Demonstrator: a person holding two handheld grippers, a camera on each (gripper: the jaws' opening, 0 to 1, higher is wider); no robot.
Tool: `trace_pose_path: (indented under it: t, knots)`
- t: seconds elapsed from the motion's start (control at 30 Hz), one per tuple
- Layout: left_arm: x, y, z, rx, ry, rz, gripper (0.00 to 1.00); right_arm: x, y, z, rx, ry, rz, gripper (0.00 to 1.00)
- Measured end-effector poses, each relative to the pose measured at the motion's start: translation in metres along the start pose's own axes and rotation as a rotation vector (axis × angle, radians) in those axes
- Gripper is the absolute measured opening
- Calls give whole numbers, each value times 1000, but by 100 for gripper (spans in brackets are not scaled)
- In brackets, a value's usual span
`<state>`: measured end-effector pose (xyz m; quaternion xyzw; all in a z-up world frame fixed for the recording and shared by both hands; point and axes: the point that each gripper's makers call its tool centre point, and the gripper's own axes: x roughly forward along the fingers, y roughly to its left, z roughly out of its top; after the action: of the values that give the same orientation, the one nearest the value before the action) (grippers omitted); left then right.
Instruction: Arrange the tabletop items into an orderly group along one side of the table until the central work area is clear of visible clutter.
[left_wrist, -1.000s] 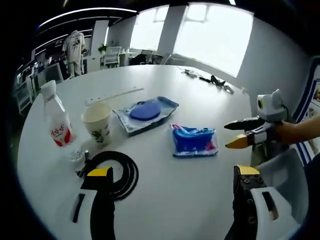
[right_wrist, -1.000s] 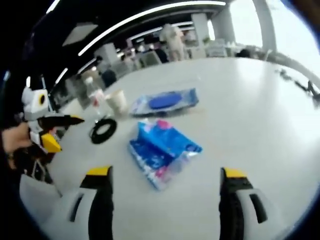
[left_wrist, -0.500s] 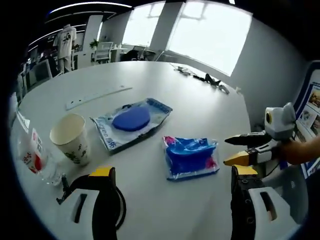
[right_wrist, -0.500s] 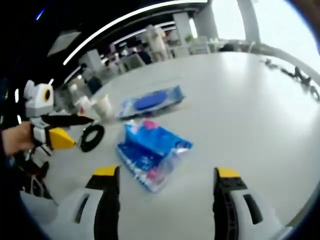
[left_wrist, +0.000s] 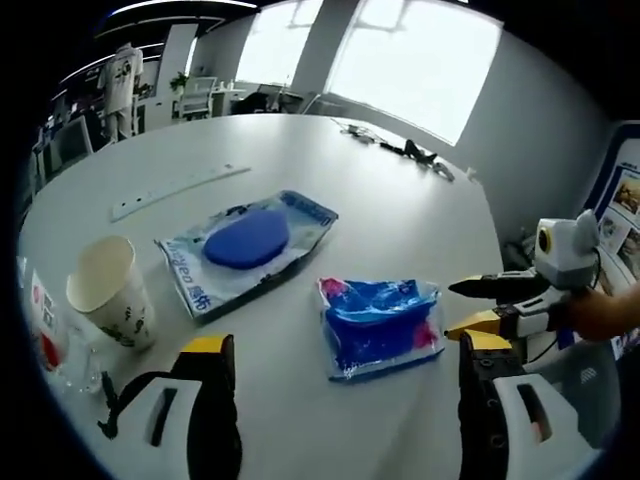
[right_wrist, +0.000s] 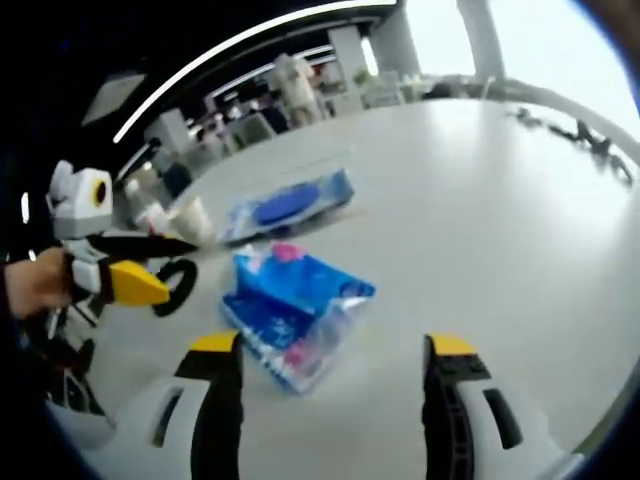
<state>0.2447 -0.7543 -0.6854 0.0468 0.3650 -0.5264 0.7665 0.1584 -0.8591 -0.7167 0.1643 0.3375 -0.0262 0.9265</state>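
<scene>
While both grippers hover wide open and empty, the left gripper (left_wrist: 340, 350) and right gripper (right_wrist: 325, 345) face the blue packet (left_wrist: 380, 312) on the table (left_wrist: 400, 210).

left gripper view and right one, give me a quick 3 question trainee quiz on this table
1. True or false: the paper cup stands upright.
2. What lies nearest ahead of the right gripper? A) the blue packet B) the cable coil C) the bottle
3. Fill in: both the left gripper and the right one are ____.

Key:
1. True.
2. A.
3. Open; neither holds anything.
</scene>
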Motion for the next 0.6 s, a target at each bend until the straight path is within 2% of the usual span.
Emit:
trace_pose_path:
  t: [0.33,0.6]
  knots:
    - [18,0,-4,6,37,-21,87,4,-3,-1,29,-2,-2,64]
    - [29,1,-10,0,65,-31,74,9,-5,-3,35,3,-6,60]
